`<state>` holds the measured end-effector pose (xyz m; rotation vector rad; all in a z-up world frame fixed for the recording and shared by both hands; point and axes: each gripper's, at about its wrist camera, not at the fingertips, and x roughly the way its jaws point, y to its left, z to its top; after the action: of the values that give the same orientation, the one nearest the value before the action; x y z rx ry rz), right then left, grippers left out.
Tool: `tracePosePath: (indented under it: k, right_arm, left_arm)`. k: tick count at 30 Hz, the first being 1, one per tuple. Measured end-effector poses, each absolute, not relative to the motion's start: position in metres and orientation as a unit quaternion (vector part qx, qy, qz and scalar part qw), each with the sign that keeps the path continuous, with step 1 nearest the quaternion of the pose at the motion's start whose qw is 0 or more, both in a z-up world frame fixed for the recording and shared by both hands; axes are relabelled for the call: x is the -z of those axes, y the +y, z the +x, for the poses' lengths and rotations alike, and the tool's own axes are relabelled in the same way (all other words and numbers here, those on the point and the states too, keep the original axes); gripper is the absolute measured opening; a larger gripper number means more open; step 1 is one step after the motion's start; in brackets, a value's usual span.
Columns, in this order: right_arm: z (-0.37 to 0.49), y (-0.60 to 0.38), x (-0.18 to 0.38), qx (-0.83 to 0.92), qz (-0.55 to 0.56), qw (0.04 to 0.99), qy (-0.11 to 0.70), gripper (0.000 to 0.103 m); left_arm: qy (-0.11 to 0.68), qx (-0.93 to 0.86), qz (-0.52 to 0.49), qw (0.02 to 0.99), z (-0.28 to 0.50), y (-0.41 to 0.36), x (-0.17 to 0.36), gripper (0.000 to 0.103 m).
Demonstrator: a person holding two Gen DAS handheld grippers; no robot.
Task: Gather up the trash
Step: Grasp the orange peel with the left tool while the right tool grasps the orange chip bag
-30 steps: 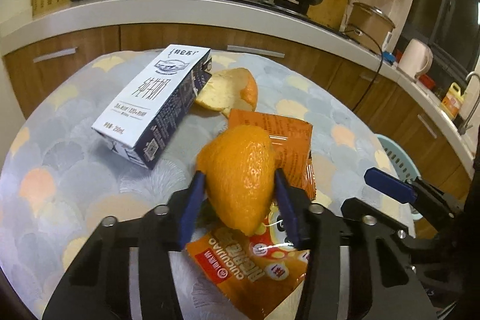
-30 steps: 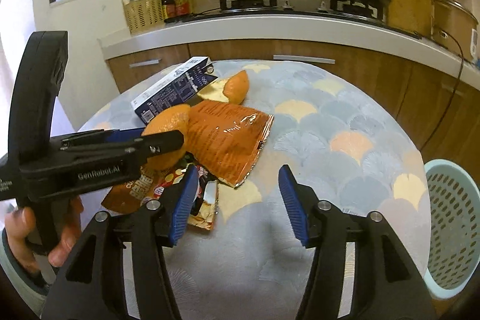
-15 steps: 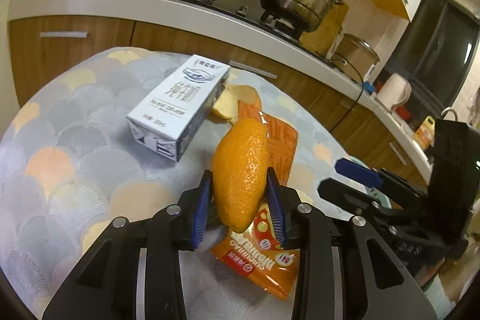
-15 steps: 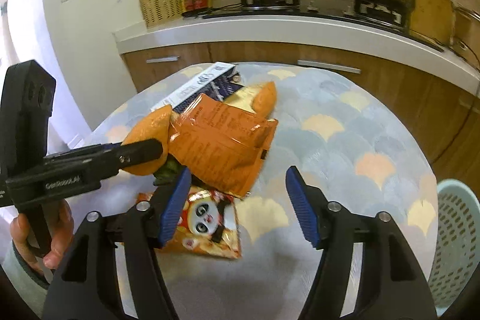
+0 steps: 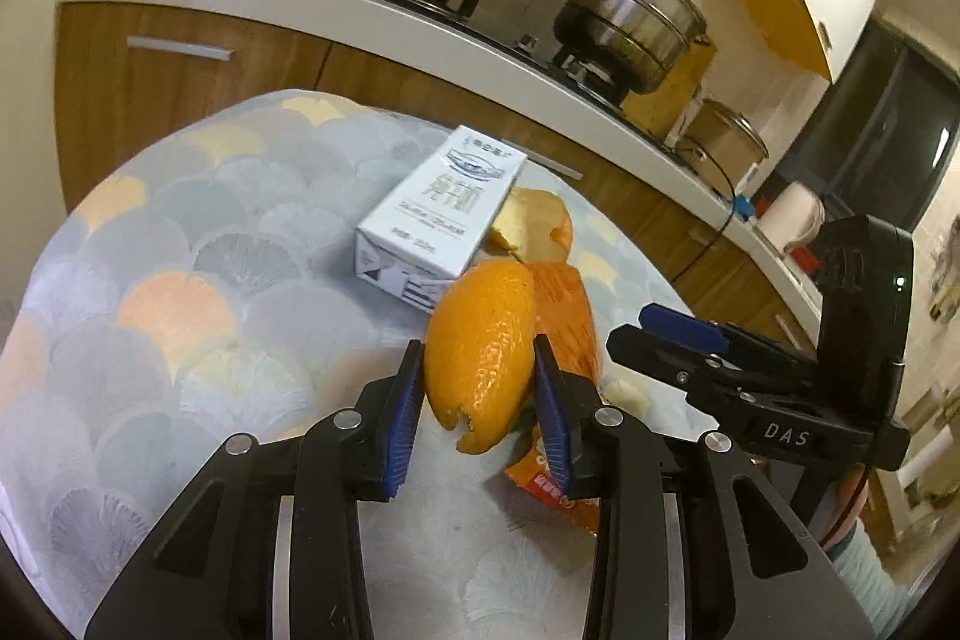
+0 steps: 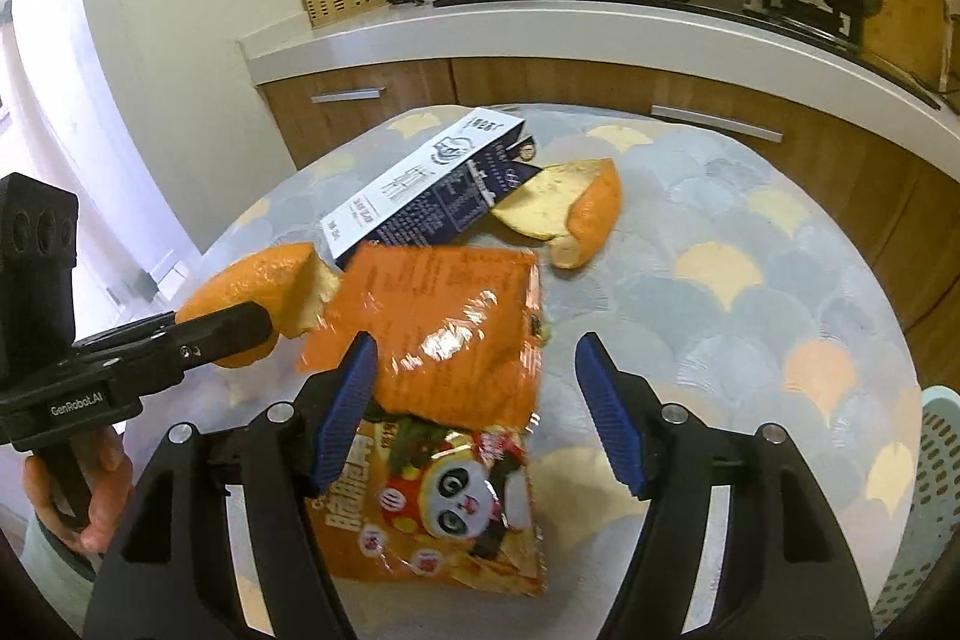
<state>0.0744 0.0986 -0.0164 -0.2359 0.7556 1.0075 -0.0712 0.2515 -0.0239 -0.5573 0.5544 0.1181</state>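
Left gripper [image 5: 477, 394] stays clenched on the orange peel [image 5: 480, 346], blue pads pressing both sides. Versus 1 s ago the peel is lifted off the table [image 5: 180, 280]: it hangs in the air above the cloth, squeezed narrower than before, ragged edge pointing down. Left view has tilted; the milk carton [image 5: 441, 214] now sits further up-frame, behind the peel.

Right gripper [image 6: 480, 400] is released, jaws wide apart, same spread as 1 s and 0.5 s ago. It has moved in: the snack bags that sat ahead of the fingers now lie right between them. Plain orange bag [image 6: 444, 322] lies on top, overlapping the panda snack bag [image 6: 444, 496] below it. Left finger [image 6: 342, 412] overlaps the orange bag's edge in view; contact cannot be told.

In the right view the held peel [image 6: 264, 292] sits left of the orange bag, clear of the table, pinched by the left gripper with the person's hand [image 6: 90, 484] on the handle.

Still on the table: milk carton lying flat, 2nd peel piece [image 6: 570, 214] just beside its far end, both unmoved. Pale blue basket [image 6: 918, 508] at the right edge, beside the table, below its top
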Motion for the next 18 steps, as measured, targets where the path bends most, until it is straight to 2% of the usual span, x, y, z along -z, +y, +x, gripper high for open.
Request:
tracePosePath:
  k: [5, 7, 12, 15, 17, 18]
  right_arm:
    - [0.073, 0.116, 0.017, -0.482, -0.102, 0.789, 0.368, 0.07]
    - [0.071, 0.124, 0.02, -0.477, -0.107, 0.79, 0.371, 0.075]
    - [0.075, 0.14, 0.037, -0.438, -0.121, 0.799, 0.393, 0.074]
    - [0.076, 0.14, 0.041, -0.441, -0.11, 0.798, 0.396, 0.051]
    - [0.076, 0.137, 0.04, -0.435, -0.106, 0.805, 0.389, 0.043]
    - [0.076, 0.135, 0.039, -0.434, -0.1, 0.806, 0.39, 0.034]
  left_arm:
    - [0.267, -0.08, -0.277, 0.92, -0.075, 0.263, 0.029, 0.034]
    - [0.263, -0.08, -0.287, 0.918, -0.076, 0.266, 0.032, 0.034]
    - [0.253, -0.088, -0.284, 0.921, -0.076, 0.269, 0.031, 0.034]
    - [0.252, -0.084, -0.285, 0.921, -0.077, 0.268, 0.032, 0.034]
    - [0.253, -0.083, -0.284, 0.921, -0.077, 0.268, 0.032, 0.034]
    - [0.253, -0.082, -0.283, 0.921, -0.077, 0.268, 0.033, 0.034]
